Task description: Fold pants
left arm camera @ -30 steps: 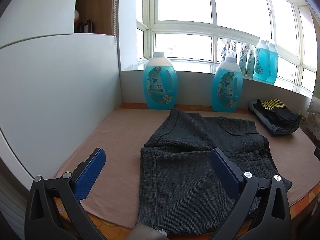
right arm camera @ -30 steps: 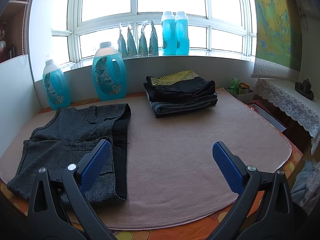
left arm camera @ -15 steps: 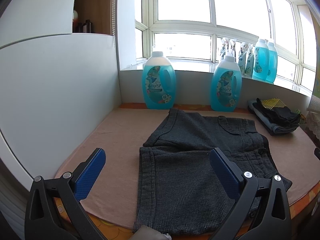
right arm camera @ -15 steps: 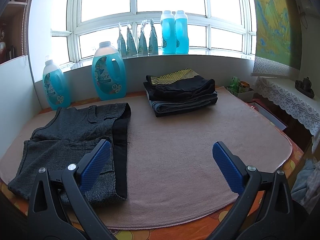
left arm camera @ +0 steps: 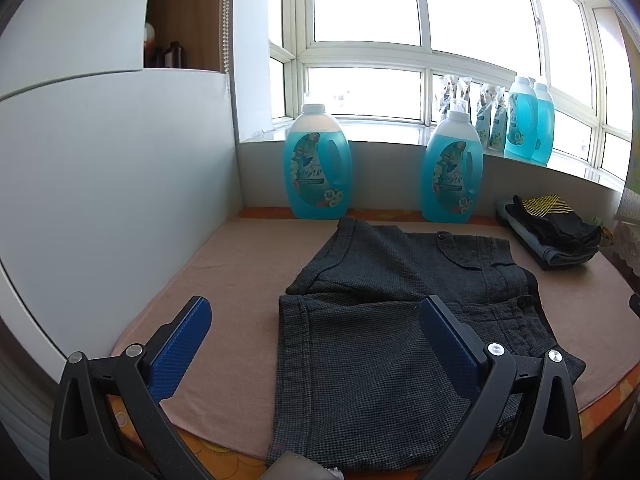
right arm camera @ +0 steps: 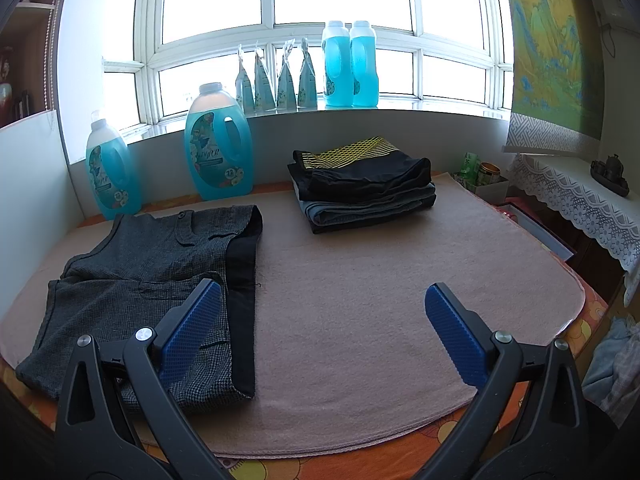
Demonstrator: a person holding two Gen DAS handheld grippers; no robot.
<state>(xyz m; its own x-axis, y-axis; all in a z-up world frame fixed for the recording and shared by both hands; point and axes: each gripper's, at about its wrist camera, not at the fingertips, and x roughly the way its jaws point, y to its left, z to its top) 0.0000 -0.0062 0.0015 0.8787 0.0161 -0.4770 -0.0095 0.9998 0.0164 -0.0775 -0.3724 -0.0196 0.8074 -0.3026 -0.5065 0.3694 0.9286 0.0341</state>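
On the pink mat (left arm camera: pixel 240 280), as the left wrist camera shows it, the grey shorts (left arm camera: pixel 400 320) lie flat, their two legs side by side and reaching toward the mat's near edge. The left gripper (left arm camera: pixel 316 320) hangs above that near edge with its blue pads spread wide and nothing between them; one pad is over bare mat beside the shorts, the other over the shorts. Beyond the shorts, against the low wall, stand two blue bottles (left arm camera: pixel 318 164). To the right of the shorts, well apart from them, sits a stack of folded clothes (left arm camera: pixel 552 232).

From the right wrist camera, the shorts (right arm camera: pixel 152 272) lie on the left part of the mat (right arm camera: pixel 380 280), a black band of cloth along their right side. The right gripper (right arm camera: pixel 320 312) is held wide apart and grips nothing; its left pad is over the shorts' right edge, its right pad over bare mat. The stack of folded clothes (right arm camera: pixel 364 192) rests behind and to the right of the shorts, and the bottles (right arm camera: pixel 218 144) stand behind them.
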